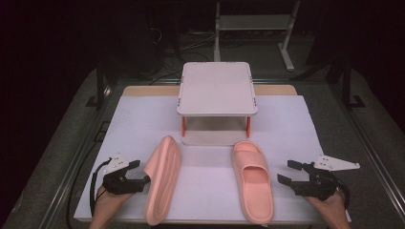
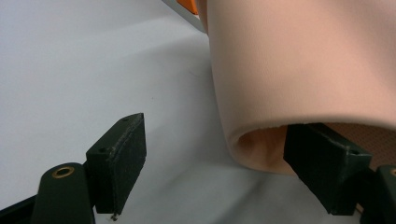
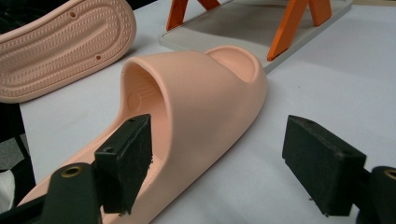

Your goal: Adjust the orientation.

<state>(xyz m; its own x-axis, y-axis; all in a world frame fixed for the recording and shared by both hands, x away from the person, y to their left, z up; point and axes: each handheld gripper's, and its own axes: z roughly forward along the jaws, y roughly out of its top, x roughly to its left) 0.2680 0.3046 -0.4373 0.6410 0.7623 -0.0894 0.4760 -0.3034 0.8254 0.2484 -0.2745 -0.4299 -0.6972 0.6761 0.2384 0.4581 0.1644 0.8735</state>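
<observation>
The left slipper (image 1: 162,179) stands tipped on its side edge on the white table cover (image 1: 143,114), its long axis running from the near table edge toward the small two-tier shoe rack (image 1: 217,88); the left gripper (image 1: 141,172) is right against its outer side, nearer to it than the right one. In the left gripper view one jaw sits inside the strap opening and the other stands clear outside — spread, not yet pinching the strap (image 2: 299,60). The right slipper (image 1: 252,180) lies flat, sole down, parallel to the first; the right gripper (image 1: 289,172) hangs just beside it, jaws wide apart — holding nothing. The left slipper's strap is turned away from the high view.
</observation>
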